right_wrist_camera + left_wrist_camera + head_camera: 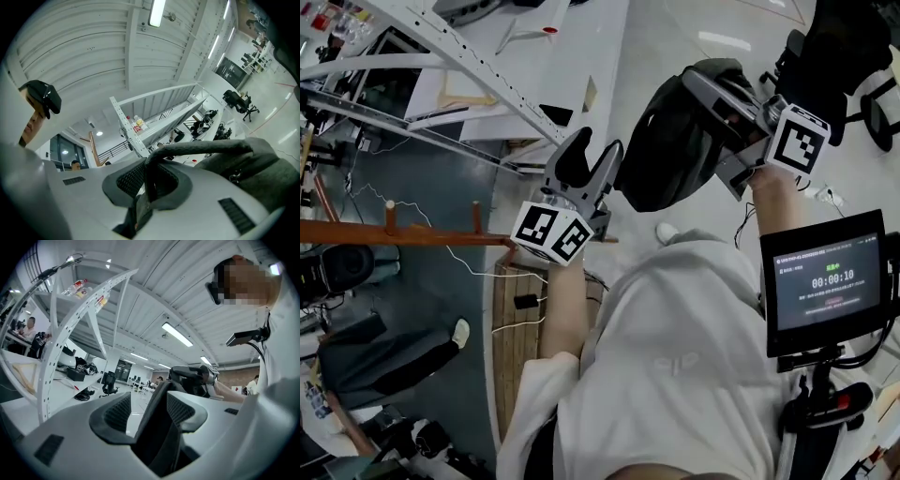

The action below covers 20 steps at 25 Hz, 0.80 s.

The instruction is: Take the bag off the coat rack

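A dark bag (670, 141) hangs in the air between my two grippers, away from the brown coat rack bar (412, 233) with its pegs at the left. My right gripper (712, 94) is shut on the bag's grey handle (201, 147), and the bag's body (253, 173) sags to the right of the jaws (149, 180). My left gripper (596, 142) points upward at the bag's lower left. A dark strap (157, 427) runs up between its pads (150, 408), which stand wider apart than the right ones.
A white perforated shelf frame (478, 56) slants across the upper left. A wooden pallet (516, 328) and a white cable lie on the floor under the rack. Office chairs (872, 103) stand at the far right. A timer screen (825, 281) sits at my right side.
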{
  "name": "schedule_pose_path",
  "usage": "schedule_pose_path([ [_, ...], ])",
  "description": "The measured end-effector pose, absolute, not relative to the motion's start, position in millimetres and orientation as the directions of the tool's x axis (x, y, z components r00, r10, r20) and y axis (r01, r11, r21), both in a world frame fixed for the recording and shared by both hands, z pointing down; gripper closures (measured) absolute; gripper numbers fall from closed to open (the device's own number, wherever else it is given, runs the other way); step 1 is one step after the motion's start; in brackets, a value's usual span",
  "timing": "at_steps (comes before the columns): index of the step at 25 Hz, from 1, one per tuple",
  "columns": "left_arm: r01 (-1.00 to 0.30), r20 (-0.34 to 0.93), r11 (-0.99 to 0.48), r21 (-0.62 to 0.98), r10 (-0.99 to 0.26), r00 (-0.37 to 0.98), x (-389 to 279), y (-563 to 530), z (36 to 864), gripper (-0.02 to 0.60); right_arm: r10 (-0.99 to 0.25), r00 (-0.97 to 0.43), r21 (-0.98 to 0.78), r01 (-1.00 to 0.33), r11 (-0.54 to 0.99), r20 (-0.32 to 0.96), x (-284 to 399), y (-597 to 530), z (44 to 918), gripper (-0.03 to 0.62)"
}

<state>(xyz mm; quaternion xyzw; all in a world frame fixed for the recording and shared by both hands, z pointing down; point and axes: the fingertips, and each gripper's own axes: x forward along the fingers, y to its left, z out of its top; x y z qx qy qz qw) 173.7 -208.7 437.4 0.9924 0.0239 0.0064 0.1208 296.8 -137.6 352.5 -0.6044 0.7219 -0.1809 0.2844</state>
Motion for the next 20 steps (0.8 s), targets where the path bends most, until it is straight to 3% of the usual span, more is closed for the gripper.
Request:
schedule_pose_path([
  [20,0.029,0.049,-0.974,0.224,0.041,0.998,171.7,-199.4,443.1,0.347,-0.978,-0.101,-0.609,-0.77,0.193,-0.182,302.2,-130.1,360.2,0.553],
])
